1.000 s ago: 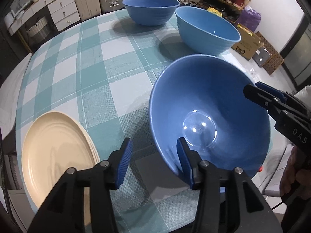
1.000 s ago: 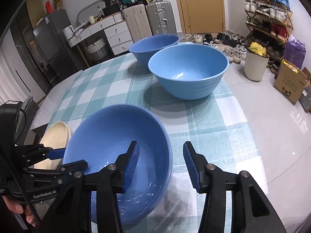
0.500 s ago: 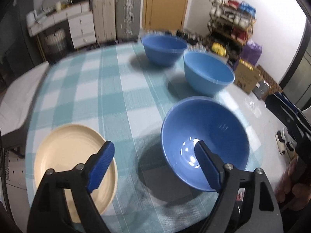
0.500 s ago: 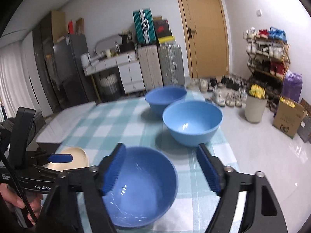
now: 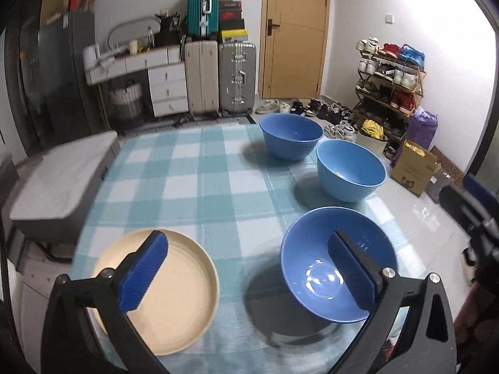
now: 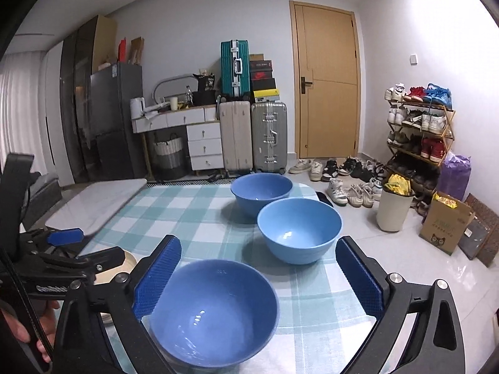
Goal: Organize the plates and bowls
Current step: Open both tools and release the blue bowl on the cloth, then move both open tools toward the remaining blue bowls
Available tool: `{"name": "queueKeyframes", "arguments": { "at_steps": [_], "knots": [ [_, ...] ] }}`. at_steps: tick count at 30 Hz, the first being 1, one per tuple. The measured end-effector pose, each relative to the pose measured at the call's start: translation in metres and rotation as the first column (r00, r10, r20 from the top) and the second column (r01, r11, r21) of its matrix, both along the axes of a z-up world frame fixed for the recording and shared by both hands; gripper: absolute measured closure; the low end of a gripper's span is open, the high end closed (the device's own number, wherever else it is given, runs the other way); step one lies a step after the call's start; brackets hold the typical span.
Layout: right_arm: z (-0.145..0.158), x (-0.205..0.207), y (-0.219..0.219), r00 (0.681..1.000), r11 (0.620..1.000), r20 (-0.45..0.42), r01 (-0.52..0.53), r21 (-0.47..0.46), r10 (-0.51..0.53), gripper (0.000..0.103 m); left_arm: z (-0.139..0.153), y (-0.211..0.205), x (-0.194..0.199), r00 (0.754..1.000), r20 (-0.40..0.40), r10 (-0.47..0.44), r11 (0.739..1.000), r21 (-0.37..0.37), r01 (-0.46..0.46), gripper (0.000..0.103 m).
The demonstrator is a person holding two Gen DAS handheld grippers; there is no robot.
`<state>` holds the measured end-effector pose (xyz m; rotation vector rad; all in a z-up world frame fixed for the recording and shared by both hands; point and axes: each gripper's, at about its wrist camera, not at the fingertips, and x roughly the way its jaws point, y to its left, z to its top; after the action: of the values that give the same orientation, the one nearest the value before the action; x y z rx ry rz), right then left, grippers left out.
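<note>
Both tongs hang above the teal-and-white checked tablecloth (image 5: pixel 199 187), jaws opening and spread wide, nothing pinched. Left gripper (image 5: pixel 246 275): the round cream plate (image 5: pixel 168 293) lies under its left finger, the nearest deep blue plastic bowl (image 5: pixel 318 249) under its right finger, neither touched. Right gripper (image 6: pixel 259 280): the same nearest bowl (image 6: pixel 218 305) sits below and between its fingers, towards the left one. Ahead of both tongs stand a paler blue bowl (image 6: pixel 299 230) and, beyond it, a darker blue bowl (image 6: pixel 262 190), apart from each other.

Judged step: fetching another bowl to nest into the nearest one. To do it well, take the paler bowl by opposite rim walls, one gripper per side, lift it level, and lower it centred.

Materials: the bowls are smooth, glossy, round and steep-walled, faintly ribbed outside, so likely slippery. The ribbed blue pads (image 5: pixel 143 271) should bite on the rim. The plate is matt and shallow, with a raised lip.
</note>
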<state>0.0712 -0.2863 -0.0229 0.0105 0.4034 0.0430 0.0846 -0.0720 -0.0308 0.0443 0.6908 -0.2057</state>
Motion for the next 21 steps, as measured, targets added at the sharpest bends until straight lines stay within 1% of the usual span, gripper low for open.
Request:
{"name": "queueKeyframes", "arguments": {
  "at_steps": [2, 7, 10, 12, 15, 17, 18, 21],
  "knots": [
    [0.005, -0.003, 0.0, 1.0, 1.0, 0.003, -0.007, 0.015, 0.007, 0.001, 0.001, 0.0, -0.003, 1.0, -0.003, -0.015, 1.0, 0.004, 0.015, 0.0],
    [0.018, -0.011, -0.001, 1.0, 0.999, 0.01, -0.013, 0.048, 0.013, 0.001, 0.006, 0.002, -0.006, 0.999, 0.005, -0.04, 0.999, -0.019, 0.04, 0.0],
    [0.027, -0.014, 0.001, 1.0, 0.999, 0.02, -0.019, 0.036, 0.018, 0.001, 0.016, -0.003, 0.0, 0.998, 0.033, -0.049, 0.998, 0.027, 0.048, 0.0],
    [0.035, -0.014, 0.002, 1.0, 1.0, 0.023, -0.013, 0.016, 0.013, 0.001, 0.024, -0.004, 0.006, 0.997, 0.037, -0.065, 0.998, 0.02, 0.065, 0.0],
    [0.046, -0.015, 0.002, 0.999, 1.0, 0.041, -0.007, -0.001, 0.007, 0.001, 0.03, -0.007, 0.019, 0.995, 0.006, -0.103, 0.995, -0.01, 0.103, 0.0],
    [0.055, -0.013, -0.002, 0.999, 1.0, 0.047, -0.008, 0.003, 0.008, 0.001, 0.03, -0.01, 0.029, 0.991, -0.018, -0.131, 0.991, -0.022, 0.13, 0.0],
    [0.058, -0.011, -0.005, 0.999, 1.0, 0.047, -0.009, 0.009, 0.009, 0.001, 0.029, -0.014, 0.037, 0.985, -0.036, -0.168, 0.986, -0.023, 0.168, 0.0],
    [0.072, -0.002, -0.02, 0.999, 1.0, 0.036, 0.009, 0.026, -0.01, 0.001, 0.027, -0.032, 0.057, 0.973, -0.075, -0.217, 0.974, 0.045, 0.221, 0.0]
  ]
}}
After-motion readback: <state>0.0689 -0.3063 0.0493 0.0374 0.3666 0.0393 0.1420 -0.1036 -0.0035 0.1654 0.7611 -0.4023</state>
